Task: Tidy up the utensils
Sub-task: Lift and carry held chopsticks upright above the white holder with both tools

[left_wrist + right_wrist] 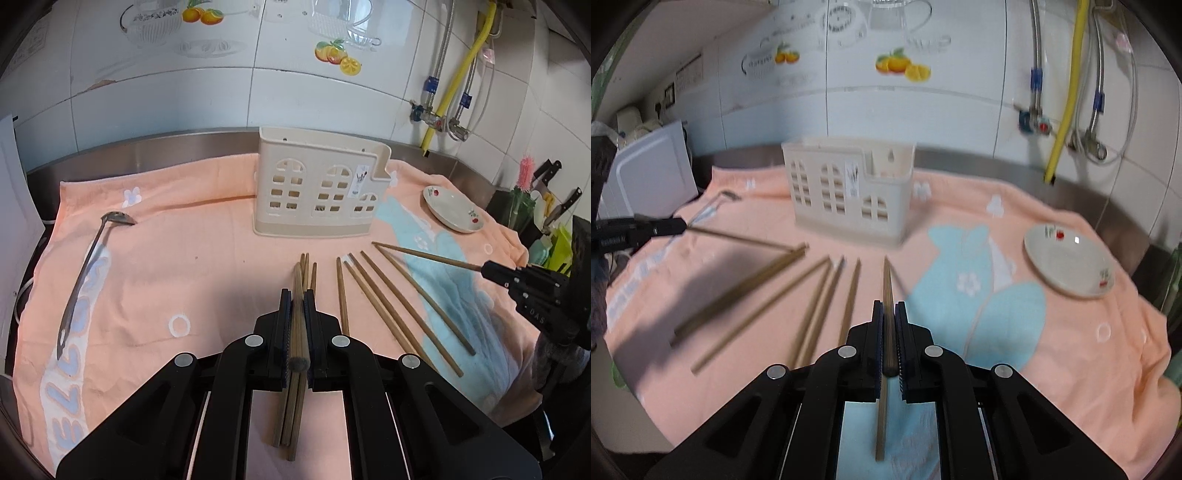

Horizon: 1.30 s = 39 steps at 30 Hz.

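Wooden chopsticks (297,314) in level hand-held grippers (297,295)

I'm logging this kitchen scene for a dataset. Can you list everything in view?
Towel: one, peach with blue print, covering the counter.
Utensil holder: one, cream, standing at the towel's back.
Loose chopsticks: about seven, brown, lying in front of the holder.
Slotted ladle: one, metal, lying on the towel's left.
Saucer: one, white with red print, on the towel's right.
Hose: one, yellow, on the tiled wall.
Left tongs: black, shut on the left-held chopstick.
Right tongs: black, shut on the right-held chopstick.
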### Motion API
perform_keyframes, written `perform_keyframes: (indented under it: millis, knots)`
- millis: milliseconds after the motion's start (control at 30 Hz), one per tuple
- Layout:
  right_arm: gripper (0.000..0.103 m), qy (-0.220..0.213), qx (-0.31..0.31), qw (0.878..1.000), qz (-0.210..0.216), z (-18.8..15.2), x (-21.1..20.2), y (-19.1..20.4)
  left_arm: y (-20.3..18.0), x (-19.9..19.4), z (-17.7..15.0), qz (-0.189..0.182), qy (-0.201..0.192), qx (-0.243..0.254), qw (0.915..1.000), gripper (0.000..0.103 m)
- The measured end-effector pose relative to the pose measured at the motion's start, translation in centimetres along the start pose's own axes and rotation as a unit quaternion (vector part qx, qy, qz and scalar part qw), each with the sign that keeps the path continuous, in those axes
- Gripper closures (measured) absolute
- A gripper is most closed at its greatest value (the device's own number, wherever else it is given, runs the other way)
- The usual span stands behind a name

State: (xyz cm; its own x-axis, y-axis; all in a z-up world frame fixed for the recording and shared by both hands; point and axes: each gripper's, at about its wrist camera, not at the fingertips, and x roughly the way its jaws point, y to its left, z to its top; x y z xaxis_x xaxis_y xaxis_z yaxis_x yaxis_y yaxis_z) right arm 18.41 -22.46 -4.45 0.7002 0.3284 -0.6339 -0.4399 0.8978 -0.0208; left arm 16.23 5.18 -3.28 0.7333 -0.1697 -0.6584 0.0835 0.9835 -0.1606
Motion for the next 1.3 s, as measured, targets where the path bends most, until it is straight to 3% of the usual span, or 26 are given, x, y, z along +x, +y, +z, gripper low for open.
perform_keyframes:
  millis: [600, 1033, 1300]
  knots:
    - [0.097, -0.034, -0.009, 0.999, 0.040, 11.2, -2.1, -0.5, -1.8, -2.4, 8.4, -0.003, -0.049, 0.032, 0.9983, 0.098]
    - [0.097, -0.068, -0.025, 0.997, 0.041, 18.2, -5.1, -1.6, -3.7, -7.5, 17.1, 0.013, -0.137, 0.063, 0.9884, 0.098]
    - [0.097, -0.058, -0.024, 0.998, 0.030, 19.8, -2.3, -1.7, -2.8, -5.2, 19.9, 0.028, -0.152, 0.043, 0.9871, 0.098]
